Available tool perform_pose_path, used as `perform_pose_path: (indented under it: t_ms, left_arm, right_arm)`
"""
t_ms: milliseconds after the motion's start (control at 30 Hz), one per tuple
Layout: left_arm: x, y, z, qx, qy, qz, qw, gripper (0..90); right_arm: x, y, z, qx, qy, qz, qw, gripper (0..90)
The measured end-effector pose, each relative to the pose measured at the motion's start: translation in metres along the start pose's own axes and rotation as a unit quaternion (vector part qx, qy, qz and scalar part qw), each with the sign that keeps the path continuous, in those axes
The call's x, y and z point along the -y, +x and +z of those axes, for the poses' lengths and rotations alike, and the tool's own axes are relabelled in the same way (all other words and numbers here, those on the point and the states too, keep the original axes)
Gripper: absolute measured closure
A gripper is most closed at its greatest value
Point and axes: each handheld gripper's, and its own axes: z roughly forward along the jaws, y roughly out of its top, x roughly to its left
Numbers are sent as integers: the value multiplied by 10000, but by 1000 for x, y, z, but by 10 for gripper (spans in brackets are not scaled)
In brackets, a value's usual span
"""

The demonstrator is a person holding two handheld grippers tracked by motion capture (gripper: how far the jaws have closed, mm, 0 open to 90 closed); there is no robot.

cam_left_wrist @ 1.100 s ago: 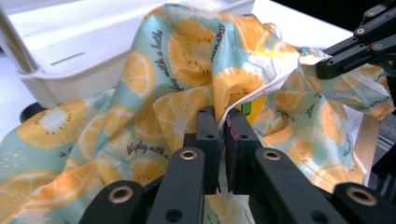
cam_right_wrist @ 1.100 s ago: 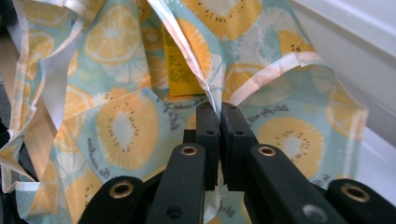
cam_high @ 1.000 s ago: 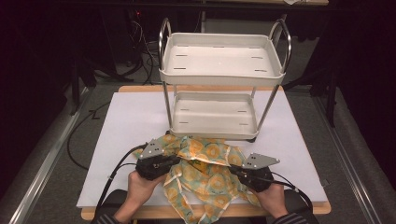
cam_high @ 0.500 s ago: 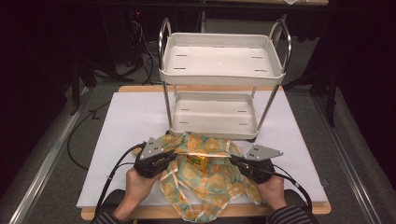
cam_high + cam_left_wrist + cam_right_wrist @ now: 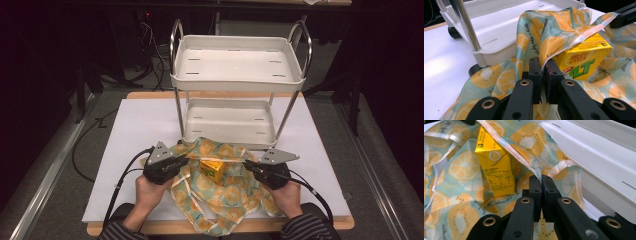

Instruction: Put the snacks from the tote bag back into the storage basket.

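The fruit-print cloth bag (image 5: pixel 220 192) lies on the white table sheet (image 5: pixel 125 130) just in front of the two-tier white trolley (image 5: pixel 239 65), and I have its far edge pulled taut between my two grippers. A yellow lemon-tea carton (image 5: pixel 212 169) stands upright in the middle of the cloth, between my hands; a second ago the fabric was bunched over that spot and the carton was hidden, half a second ago it was just peeking out, and now it stands plainly uncovered. My left gripper (image 5: pixel 543 65) has its pads pressed together on the pale hem of the bag, right beside the carton. My right gripper (image 5: pixel 541 182) is clamped the same way on the hem at the other end, close to the trolley's lower tray. Compared with a second ago, my hands sit wider apart and the cloth between them is stretched out flatter.
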Motion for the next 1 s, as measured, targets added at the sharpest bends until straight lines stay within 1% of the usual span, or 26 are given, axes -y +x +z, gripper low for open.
perform_pose_path:
  t_ms: [100,167,200,367,433,500,633,700,733,867,1000]
  left_arm:
    - [-2,3,3,31,-50,-90,9999,859]
    - [-2,5,5,36,-33,-122,9999,860]
    - [-2,6,5,38,-35,-144,9999,860]
    - [-2,12,8,47,-47,-270,9996,861]
    - [-2,15,10,74,-36,-339,9994,861]
    - [-3,17,12,105,-60,-394,9992,861]
    - [-3,19,16,128,-41,-451,9989,861]
    - [-4,20,16,128,-38,-462,9988,861]
    - [-4,21,17,114,-30,-469,9988,861]
    - [-4,25,19,38,26,-501,9987,862]
    - [-4,27,24,76,127,-529,9985,862]
  right_arm:
    - [-1,-2,2,35,18,65,10000,885]
    - [-2,-4,4,49,21,108,9999,884]
    - [-2,-5,4,62,78,117,9999,885]
    - [-6,-9,12,72,101,217,9997,884]
    - [-8,-11,15,37,113,232,9997,884]
    - [-10,-12,15,53,154,219,9996,883]
    - [-11,-15,16,114,190,207,9995,883]
    - [-11,-16,17,107,180,203,9996,883]
    - [-12,-17,19,125,208,218,9995,883]
    - [-12,-18,25,76,232,304,9992,884]
    - [-11,-19,28,73,324,318,9989,883]
